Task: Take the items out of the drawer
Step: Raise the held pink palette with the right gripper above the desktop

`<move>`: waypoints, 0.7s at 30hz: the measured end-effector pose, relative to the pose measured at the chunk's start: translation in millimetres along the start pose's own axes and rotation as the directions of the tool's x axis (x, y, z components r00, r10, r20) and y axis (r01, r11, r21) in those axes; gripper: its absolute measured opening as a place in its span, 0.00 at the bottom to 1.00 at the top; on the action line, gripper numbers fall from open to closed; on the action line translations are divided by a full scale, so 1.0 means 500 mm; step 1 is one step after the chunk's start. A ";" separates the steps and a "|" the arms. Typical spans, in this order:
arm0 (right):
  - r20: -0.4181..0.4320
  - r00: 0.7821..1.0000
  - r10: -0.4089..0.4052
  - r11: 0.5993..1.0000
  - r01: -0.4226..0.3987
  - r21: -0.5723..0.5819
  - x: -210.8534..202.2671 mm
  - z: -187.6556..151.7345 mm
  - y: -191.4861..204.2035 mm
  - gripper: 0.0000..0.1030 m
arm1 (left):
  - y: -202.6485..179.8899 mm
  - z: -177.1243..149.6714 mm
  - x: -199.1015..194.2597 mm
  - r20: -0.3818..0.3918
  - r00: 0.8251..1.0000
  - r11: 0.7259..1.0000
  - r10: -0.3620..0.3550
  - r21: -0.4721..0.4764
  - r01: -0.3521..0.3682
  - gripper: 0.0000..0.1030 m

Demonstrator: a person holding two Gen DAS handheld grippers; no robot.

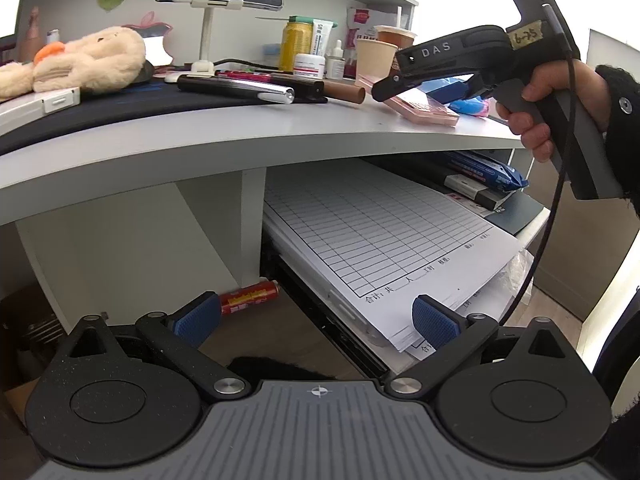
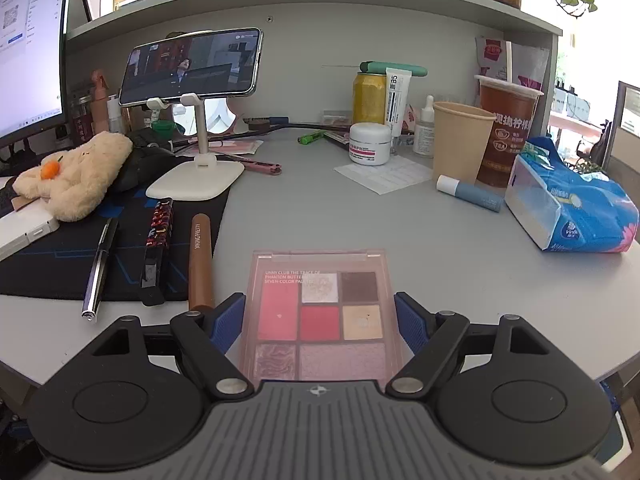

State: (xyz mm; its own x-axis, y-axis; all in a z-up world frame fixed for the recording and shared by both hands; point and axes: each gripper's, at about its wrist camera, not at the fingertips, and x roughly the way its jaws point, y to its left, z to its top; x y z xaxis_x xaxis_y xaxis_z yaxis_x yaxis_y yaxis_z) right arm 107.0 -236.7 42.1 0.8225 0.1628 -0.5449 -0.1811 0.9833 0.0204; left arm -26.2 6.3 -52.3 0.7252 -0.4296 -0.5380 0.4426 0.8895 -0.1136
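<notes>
The drawer [image 1: 352,312] under the white desk stands pulled out, with gridded paper forms [image 1: 376,232] on top and a blue packet [image 1: 488,168] and dark boxes at its back. My left gripper [image 1: 316,320] is open and empty, low in front of the drawer. My right gripper [image 2: 320,320] is over the desk [image 2: 400,232]; its blue pads [image 2: 230,322] stand close on both sides of a pink eyeshadow palette [image 2: 320,312] at the desk's front edge. I cannot tell if the pads touch it. In the left wrist view the right gripper [image 1: 384,88] is at the palette [image 1: 424,108].
On the desk are a pen [image 2: 98,268], a patterned tube [image 2: 156,248], a brown tube [image 2: 200,260], a phone on a stand [image 2: 192,64], a plush toy [image 2: 76,172], cups [image 2: 460,140], a cream jar [image 2: 369,144] and a tissue pack [image 2: 568,204]. A red can [image 1: 250,298] lies on the floor under the desk.
</notes>
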 end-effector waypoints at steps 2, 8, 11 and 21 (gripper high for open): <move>-0.003 1.000 0.003 1.000 -0.003 0.011 0.001 -0.001 -0.002 0.74 | -0.001 0.000 0.000 0.000 1.000 1.000 -0.004 0.004 0.004 0.99; -0.018 1.000 0.000 1.000 0.000 0.009 0.009 -0.005 -0.001 0.74 | -0.003 0.000 0.000 0.001 1.000 1.000 -0.005 0.005 0.005 0.99; -0.020 1.000 -0.004 1.000 0.004 0.008 0.012 -0.006 0.000 0.74 | -0.002 -0.001 -0.001 0.002 1.000 1.000 -0.004 0.004 0.004 0.99; -0.011 1.000 -0.009 1.000 0.009 0.020 0.011 -0.008 -0.002 0.74 | -0.003 -0.001 0.000 -0.001 1.000 1.000 -0.004 0.007 0.004 0.99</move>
State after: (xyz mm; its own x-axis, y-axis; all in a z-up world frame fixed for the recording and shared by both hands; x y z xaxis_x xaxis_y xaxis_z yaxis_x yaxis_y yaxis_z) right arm 109.7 -237.1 35.9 0.8184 0.1530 -0.5539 -0.1625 0.9862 0.0324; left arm -27.0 5.1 -52.5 0.7232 -0.4330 -0.5381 0.4493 0.8866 -0.1095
